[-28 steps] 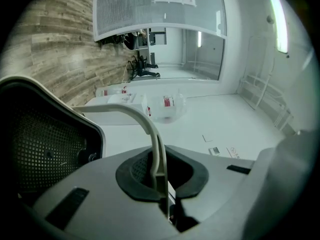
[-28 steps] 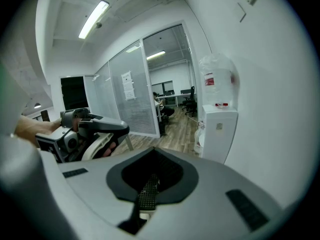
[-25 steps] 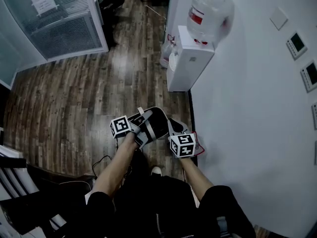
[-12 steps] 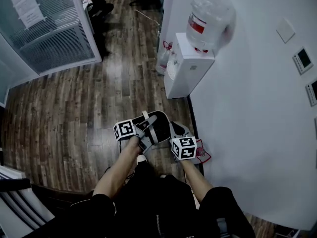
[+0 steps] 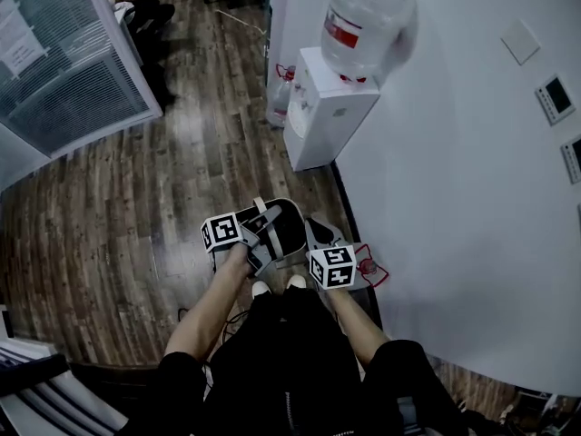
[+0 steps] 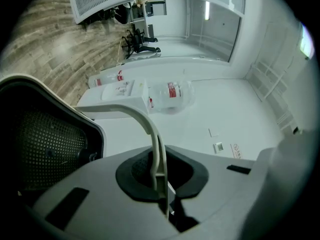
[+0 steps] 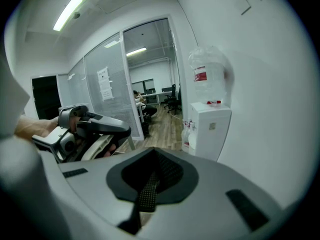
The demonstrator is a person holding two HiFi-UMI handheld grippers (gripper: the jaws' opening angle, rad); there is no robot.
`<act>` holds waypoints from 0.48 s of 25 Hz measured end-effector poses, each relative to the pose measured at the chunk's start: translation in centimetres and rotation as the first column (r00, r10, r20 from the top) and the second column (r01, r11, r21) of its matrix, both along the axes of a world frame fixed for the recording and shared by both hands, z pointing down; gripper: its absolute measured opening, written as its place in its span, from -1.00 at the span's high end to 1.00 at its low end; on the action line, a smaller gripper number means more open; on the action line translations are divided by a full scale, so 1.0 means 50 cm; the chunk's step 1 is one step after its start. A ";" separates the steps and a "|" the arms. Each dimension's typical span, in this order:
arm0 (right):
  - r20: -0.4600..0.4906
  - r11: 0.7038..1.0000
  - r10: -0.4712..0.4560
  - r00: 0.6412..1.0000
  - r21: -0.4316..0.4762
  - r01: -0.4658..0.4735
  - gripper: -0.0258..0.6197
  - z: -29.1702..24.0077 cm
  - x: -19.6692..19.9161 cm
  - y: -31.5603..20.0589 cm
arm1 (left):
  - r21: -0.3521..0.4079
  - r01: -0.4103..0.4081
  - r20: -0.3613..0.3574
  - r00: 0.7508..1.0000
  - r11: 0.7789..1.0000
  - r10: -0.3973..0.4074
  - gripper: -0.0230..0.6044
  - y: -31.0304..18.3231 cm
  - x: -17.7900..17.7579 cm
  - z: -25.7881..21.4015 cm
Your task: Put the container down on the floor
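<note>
The container (image 5: 283, 227) is a black mesh bin with a pale rim, carried above the wood floor (image 5: 136, 198) in front of the person's legs. My left gripper (image 5: 261, 232) is shut on its thin white handle (image 6: 150, 129), which runs down between the closed jaws. The mesh wall (image 6: 45, 149) fills the left of the left gripper view. My right gripper (image 5: 315, 237) hangs just right of the container with its jaws closed. A dark perforated strip (image 7: 146, 194) shows between them. I cannot tell whether that strip belongs to the container.
A white water dispenser (image 5: 331, 116) with a large bottle (image 5: 363, 16) stands against the white wall (image 5: 472, 198) ahead. A red wire item (image 5: 370, 267) lies on the floor by the wall. A glass partition (image 5: 64, 89) stands far left. The person's shoes (image 5: 260, 289) are below the container.
The person has moved along the wall, so the dispenser and partition have slid left in the head view. Both grippers and the container keep the same places relative to each other.
</note>
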State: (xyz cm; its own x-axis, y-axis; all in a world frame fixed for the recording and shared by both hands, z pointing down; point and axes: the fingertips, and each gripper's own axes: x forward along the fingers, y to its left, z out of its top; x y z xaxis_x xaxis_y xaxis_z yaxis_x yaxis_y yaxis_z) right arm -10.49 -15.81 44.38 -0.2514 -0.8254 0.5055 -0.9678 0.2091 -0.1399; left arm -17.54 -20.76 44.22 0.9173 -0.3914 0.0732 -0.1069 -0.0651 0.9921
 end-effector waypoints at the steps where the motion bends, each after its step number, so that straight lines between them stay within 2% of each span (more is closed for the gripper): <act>1: 0.002 1.000 0.008 1.000 -0.001 -0.008 0.88 0.001 0.004 -0.005 | -0.004 -0.009 0.003 1.000 1.000 0.009 0.86 -0.006 0.005 0.004; 12: 0.021 0.997 0.074 0.997 -0.025 -0.073 0.89 0.051 0.103 -0.091 | -0.050 -0.099 0.035 0.994 0.994 0.101 0.86 -0.085 0.124 0.065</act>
